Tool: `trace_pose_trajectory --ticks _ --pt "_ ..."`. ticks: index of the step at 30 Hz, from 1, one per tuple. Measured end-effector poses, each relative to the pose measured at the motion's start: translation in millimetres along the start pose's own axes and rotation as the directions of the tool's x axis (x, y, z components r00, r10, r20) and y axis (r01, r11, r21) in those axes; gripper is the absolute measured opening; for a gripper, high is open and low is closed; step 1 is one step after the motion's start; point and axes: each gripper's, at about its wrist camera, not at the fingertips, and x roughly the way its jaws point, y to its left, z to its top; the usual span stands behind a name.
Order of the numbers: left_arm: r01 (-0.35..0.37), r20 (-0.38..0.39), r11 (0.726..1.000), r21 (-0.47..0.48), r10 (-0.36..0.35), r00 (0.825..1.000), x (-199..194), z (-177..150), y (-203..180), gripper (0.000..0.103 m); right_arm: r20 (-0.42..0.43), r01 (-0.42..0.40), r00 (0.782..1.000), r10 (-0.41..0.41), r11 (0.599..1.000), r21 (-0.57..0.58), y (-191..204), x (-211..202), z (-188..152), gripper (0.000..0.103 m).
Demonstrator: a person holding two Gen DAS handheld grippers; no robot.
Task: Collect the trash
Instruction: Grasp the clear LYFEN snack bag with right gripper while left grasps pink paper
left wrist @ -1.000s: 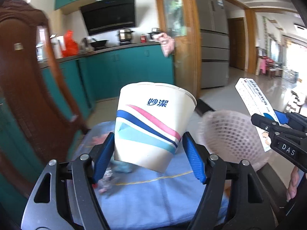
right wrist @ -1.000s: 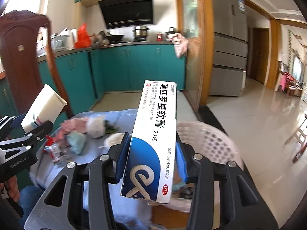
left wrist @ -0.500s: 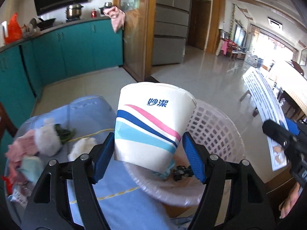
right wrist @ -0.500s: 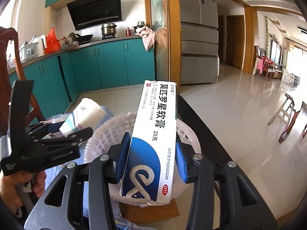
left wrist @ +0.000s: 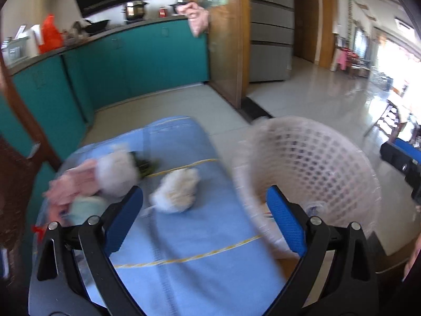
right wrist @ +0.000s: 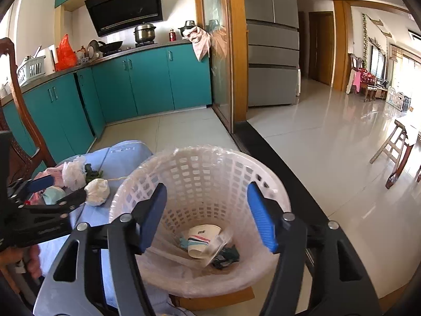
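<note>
Both grippers stand spread and hold nothing. Lowest in the right wrist view, the right gripper [right wrist: 208, 213] hangs over the white basket [right wrist: 200, 163], which fills the lower centre of the frame. Inside it, at the bottom, a striped paper cup [right wrist: 201, 239] lies on its side among clear film and a dark scrap. In the left wrist view, the left gripper [left wrist: 205, 218] sits at the lower centre over the blue cloth [left wrist: 184, 237], with the basket at the lower right, blurred. Past its fingers, trash lies on the cloth: a white wad [left wrist: 176, 191] at centre, then a larger white wad [left wrist: 118, 173], a pink piece [left wrist: 76, 184] and a pale green one [left wrist: 84, 208] toward the left. Farther off, teal cabinets [right wrist: 147, 84] span the middle left, a range hood [right wrist: 126, 5] is at the upper left, and a grey fridge [right wrist: 273, 39] stands at upper centre.
</note>
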Motion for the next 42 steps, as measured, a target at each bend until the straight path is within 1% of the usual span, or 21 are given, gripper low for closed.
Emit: trace_pose_trajectory --ticks 4,5,6,7,8,11,12,15,17,20,22,24,27,28,29,30,32,34,37,40,42 --pt "-0.114 0.026 0.993 -0.031 0.115 0.993 -25 -20 41 0.094 -0.006 -0.049 0.999 0.049 0.998 -0.033 23 3 -2 0.063" --pt "-0.139 0.025 0.989 -0.042 0.14 0.99 -28 -25 51 0.09 -0.009 -0.062 0.998 0.062 0.997 -0.043 30 5 -1 0.063" --pt "-0.17 0.023 0.984 -0.06 0.171 0.985 -36 -30 63 0.081 -0.013 -0.081 0.997 0.08 0.995 -0.058 38 6 -2 0.063" --pt "-0.216 0.017 0.972 -0.096 0.219 0.976 -47 -38 81 0.077 -0.02 -0.108 0.994 0.107 0.991 -0.08 50 9 -4 0.063" --pt "-0.231 0.013 0.966 -0.118 0.234 0.972 -55 -42 92 0.073 -0.028 -0.133 0.991 0.13 0.986 -0.1 62 13 -6 0.063" --pt "-0.29 0.01 0.939 -0.185 0.297 0.955 -87 -62 128 0.072 -0.084 -0.249 0.968 0.239 0.958 -0.142 106 28 -14 0.063" --pt "-0.31 0.01 0.931 -0.194 0.317 0.948 -96 -67 138 0.072 -0.108 -0.32 0.946 0.306 0.934 -0.161 130 36 -19 0.063" --pt "-0.357 0.005 0.911 -0.208 0.366 0.931 -122 -85 158 0.072 -0.178 -0.449 0.891 0.417 0.869 -0.208 186 51 -27 0.064" --pt "-0.376 -0.007 0.904 -0.203 0.383 0.924 -135 -98 167 0.072 -0.25 -0.539 0.838 0.486 0.811 -0.23 232 65 -35 0.071" --pt "-0.389 -0.034 0.897 -0.21 0.391 0.92 -146 -111 179 0.073 -0.334 -0.619 0.777 0.534 0.746 -0.247 285 79 -44 0.082" --pt "-0.389 -0.047 0.896 -0.216 0.388 0.921 -151 -117 186 0.074 -0.383 -0.642 0.756 0.531 0.715 -0.277 316 88 -50 0.084" --pt "-0.389 -0.052 0.895 -0.22 0.387 0.921 -154 -121 188 0.075 -0.421 -0.64 0.757 0.5 0.696 -0.326 340 96 -58 0.087" --pt "-0.378 -0.046 0.898 -0.226 0.378 0.925 -155 -123 189 0.077 -0.454 -0.608 0.783 0.426 0.679 -0.412 366 106 -68 0.087" --pt "-0.365 -0.044 0.902 -0.229 0.365 0.93 -154 -123 190 0.077 -0.462 -0.606 0.784 0.414 0.671 -0.427 371 108 -69 0.087" --pt "-0.358 -0.045 0.904 -0.232 0.358 0.933 -152 -123 190 0.077 -0.467 -0.611 0.78 0.415 0.664 -0.43 372 109 -70 0.082" --pt "-0.353 -0.044 0.906 -0.234 0.353 0.935 -151 -125 190 0.077 -0.471 -0.62 0.774 0.422 0.657 -0.429 373 108 -69 0.064" --pt "-0.34 -0.042 0.91 -0.239 0.34 0.94 -150 -124 191 0.077 -0.497 -0.637 0.756 0.426 0.655 -0.407 367 108 -71 0.047" --pt "-0.333 -0.034 0.909 -0.25 0.336 0.941 -149 -123 194 0.077 -0.509 -0.654 0.738 0.442 0.655 -0.379 359 107 -70 0.042" --pt "-0.329 -0.033 0.906 -0.266 0.332 0.943 -150 -123 198 0.077 -0.5 -0.652 0.738 0.453 0.671 -0.353 330 99 -66 0.041" --pt "-0.313 -0.028 0.911 -0.269 0.317 0.948 -150 -120 199 0.077 -0.478 -0.625 0.759 0.442 0.701 -0.343 294 87 -57 0.041" --pt "-0.293 -0.021 0.918 -0.266 0.298 0.954 -148 -116 199 0.077 -0.452 -0.573 0.797 0.401 0.738 -0.356 262 78 -49 0.042"
